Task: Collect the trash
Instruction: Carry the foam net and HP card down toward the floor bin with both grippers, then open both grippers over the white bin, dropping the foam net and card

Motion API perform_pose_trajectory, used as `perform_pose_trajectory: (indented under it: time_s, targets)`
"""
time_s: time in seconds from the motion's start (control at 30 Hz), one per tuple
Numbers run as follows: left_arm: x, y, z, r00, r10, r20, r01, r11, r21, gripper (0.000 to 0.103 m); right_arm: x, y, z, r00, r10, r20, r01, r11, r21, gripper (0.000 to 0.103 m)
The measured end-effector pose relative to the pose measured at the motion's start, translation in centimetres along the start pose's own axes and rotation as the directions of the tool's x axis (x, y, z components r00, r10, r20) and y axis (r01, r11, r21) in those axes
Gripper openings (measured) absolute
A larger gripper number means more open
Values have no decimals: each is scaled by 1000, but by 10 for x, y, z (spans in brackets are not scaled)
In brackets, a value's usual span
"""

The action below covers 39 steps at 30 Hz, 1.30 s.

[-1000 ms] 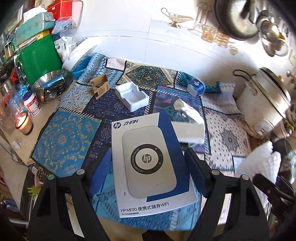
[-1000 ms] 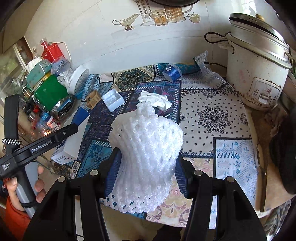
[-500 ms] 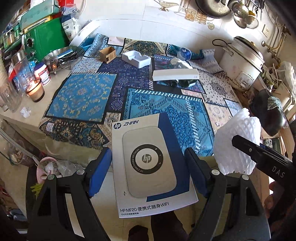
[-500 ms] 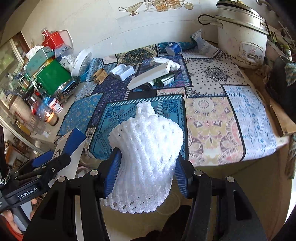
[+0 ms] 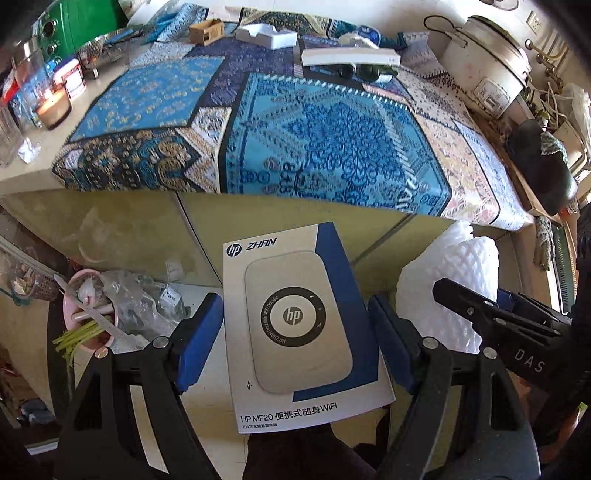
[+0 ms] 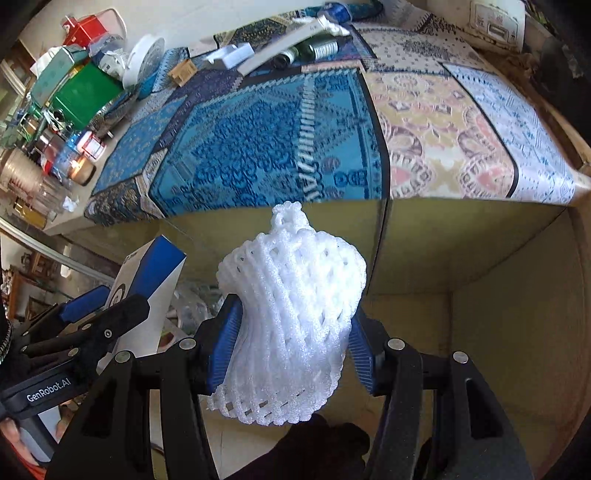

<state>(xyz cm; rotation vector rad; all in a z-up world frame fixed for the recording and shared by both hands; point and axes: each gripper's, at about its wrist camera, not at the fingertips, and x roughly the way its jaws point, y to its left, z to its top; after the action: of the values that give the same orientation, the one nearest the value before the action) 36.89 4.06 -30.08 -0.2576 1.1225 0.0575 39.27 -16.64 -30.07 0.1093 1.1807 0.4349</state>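
My left gripper [image 5: 295,332] is shut on a white and blue HP box [image 5: 299,325], held in the air below the table's front edge. My right gripper [image 6: 291,343] is shut on a white foam net [image 6: 291,325], also below the table edge. In the left wrist view the foam net [image 5: 443,280] and right gripper show at the right. In the right wrist view the HP box [image 6: 147,280] shows at the left. A pink bin [image 5: 74,314] with plastic wrap and green scraps stands on the floor at lower left of the box.
The table's patterned cloth [image 5: 314,129] carries a long white box [image 5: 351,57], a white tray [image 5: 266,35], a small cardboard box [image 5: 207,31] and dark bottles [image 6: 314,50]. A rice cooker [image 5: 487,66] stands far right, a lit candle [image 5: 55,107] and green tin [image 6: 81,92] at left.
Both grippers have pulled back from the table and dropped below its front edge, still holding the box and the foam net. The pink bin has come into view.
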Motion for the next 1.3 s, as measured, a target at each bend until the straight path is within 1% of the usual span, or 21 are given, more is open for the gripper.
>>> perform_pose_trajectory:
  time_s: [0.13,0.27,0.37,0.47,0.53,0.67,0.8,0.9,0.97,1.03,1.17,1.23,1.3]
  targets:
    - [44,-5,-19,998,-3,-65,2,1000,-9,79,34,-21,-22,997,-12,-74,12,1000,2,52]
    - [96,-6,-37,994,-1,-109,-1,1000,-18,79,76,-49,-44,989,-14,-145,17,1000,18,52]
    - [140,1,-49,990,-16,-137,9,998,-55,79,112,-70,-60,983,-22,-180,27,999,22,52]
    - [190,13,-65,985,-64,-163,46,993,-113,79,153,-90,-76,979,-22,-205,28,999,23,52]
    - [228,20,-79,980,-70,-187,44,990,-137,79,186,-102,-87,974,-15,-225,22,999,27,52]
    - [303,34,-111,964,-105,-244,60,981,-185,79,253,-123,-111,966,6,-258,4,999,35,52]
    - [377,52,-142,942,-162,-295,86,963,-255,79,313,-138,-131,960,7,-280,0,1000,26,52]
    - [427,60,-164,927,-175,-332,78,955,-286,79,353,-150,-143,956,23,-292,-13,999,36,52]
    - [456,65,-177,917,-174,-358,68,955,-289,79,371,-160,-151,954,55,-296,-35,997,74,52]
    - [478,68,-186,911,-176,-373,66,955,-289,79,391,-164,-162,947,73,-313,-51,996,79,52]
    - [514,75,-201,905,-182,-384,67,953,-295,79,420,-161,-166,947,15,-320,-18,1000,-7,53]
    - [528,79,-207,900,-203,-387,81,948,-309,79,430,-164,-170,947,12,-321,-20,1000,-23,54]
    - [538,79,-211,890,-235,-391,103,939,-329,78,441,-167,-172,944,17,-328,-28,999,-27,55]
